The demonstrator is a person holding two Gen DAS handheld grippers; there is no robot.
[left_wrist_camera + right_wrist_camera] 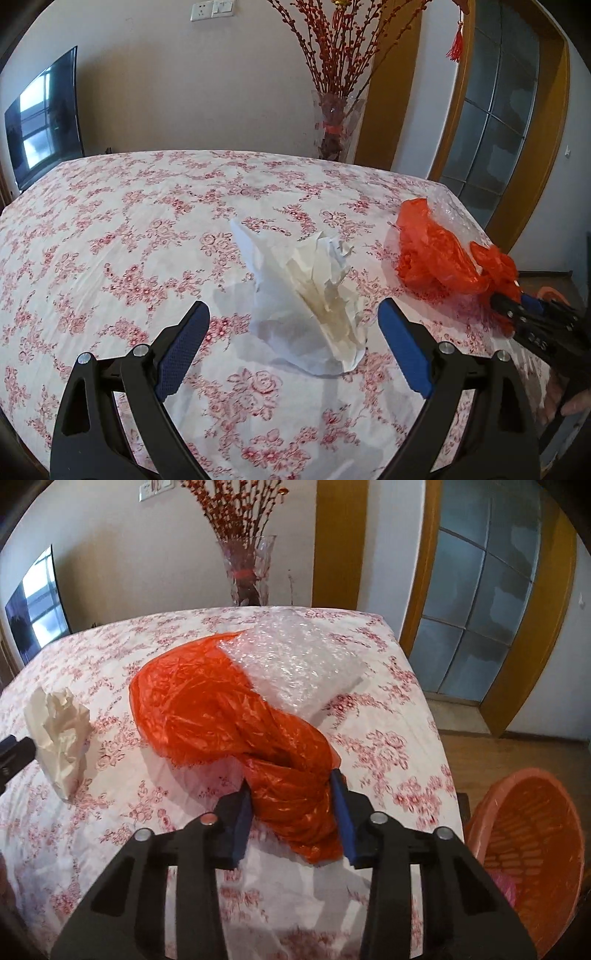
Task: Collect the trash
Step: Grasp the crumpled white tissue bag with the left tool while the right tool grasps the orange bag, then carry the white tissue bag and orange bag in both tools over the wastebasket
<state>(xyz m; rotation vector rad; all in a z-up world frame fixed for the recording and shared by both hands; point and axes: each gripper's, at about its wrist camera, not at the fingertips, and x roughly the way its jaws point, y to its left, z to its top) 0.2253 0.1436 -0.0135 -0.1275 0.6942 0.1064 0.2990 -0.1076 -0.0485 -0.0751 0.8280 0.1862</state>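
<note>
Fingers of the left gripper [293, 334] stand wide apart in the left wrist view, straddling the crumpled paper [314, 295] on the flowered bench [110, 240] without touching it; lower further before closing so both pads catch the wad. From the right wrist view, the right gripper [291, 805] clamps the orange plastic bag [229, 716], whose far end overlies bubble wrap [299, 657]. Lift slowly so the wrap stays, then swing to the orange basket [524, 845] beside the bench.

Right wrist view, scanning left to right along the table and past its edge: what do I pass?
Crumpled white paper → orange plastic bag, its near end pinched between the right gripper fingers → orange basket off the table's right edge.
</note>
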